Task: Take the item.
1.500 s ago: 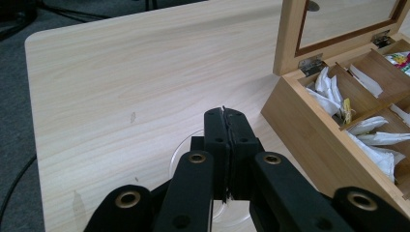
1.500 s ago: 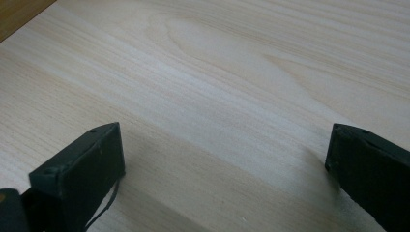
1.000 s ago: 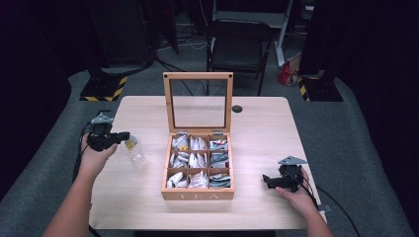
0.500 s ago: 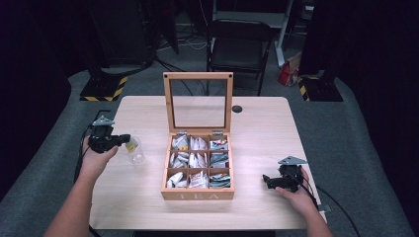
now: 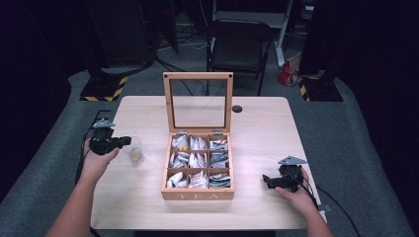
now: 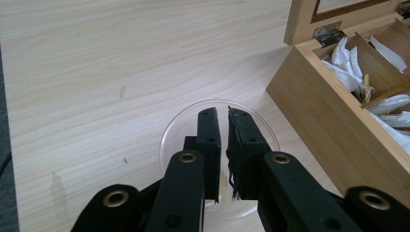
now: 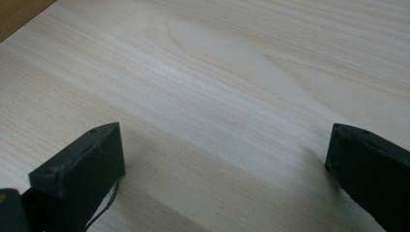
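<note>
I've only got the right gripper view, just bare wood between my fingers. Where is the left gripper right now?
Observer: The left gripper is poised over the mouth of a clear glass, which stands on the table to the left of the open wooden tea box.
Operator: Is it gripping anything?
Observer: It doesn't look like it. Its fingers have just been opening. There is a narrow gap between them and nothing pinched in it.
</note>
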`<state>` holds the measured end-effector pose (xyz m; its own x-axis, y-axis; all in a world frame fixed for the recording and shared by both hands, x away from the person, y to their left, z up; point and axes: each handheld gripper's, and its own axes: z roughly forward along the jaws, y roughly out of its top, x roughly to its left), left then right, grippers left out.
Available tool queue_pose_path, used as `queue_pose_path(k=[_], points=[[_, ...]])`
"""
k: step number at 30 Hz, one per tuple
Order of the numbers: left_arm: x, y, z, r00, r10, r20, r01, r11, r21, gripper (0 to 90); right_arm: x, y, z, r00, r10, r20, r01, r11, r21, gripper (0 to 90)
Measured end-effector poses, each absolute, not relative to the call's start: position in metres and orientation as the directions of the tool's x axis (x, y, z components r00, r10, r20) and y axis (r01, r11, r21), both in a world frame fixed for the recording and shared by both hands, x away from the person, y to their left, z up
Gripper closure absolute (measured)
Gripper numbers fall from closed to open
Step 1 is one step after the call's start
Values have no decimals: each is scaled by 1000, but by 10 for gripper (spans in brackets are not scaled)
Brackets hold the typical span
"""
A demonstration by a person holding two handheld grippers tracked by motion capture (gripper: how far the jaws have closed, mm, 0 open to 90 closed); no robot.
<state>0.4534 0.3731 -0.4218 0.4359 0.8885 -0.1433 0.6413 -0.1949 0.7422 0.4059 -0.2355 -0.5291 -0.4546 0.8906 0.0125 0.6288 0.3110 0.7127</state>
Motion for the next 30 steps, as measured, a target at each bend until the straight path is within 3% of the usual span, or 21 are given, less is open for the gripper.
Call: queue_pose_path(k=[14,24,30], points=[[451,377,-416,432,891,-136,629,-191,753,724,406,-235,-529,-455,890,13,631,312,710,0],[446,365,-400,478,867,-145,599,-200,775,589,406,-235,-529,-455,890,13,631,313,710,0],[440,358,-391,496,858,-133,576,-210,790,571,406,-235,-529,-455,890,13,631,313,710,0]])
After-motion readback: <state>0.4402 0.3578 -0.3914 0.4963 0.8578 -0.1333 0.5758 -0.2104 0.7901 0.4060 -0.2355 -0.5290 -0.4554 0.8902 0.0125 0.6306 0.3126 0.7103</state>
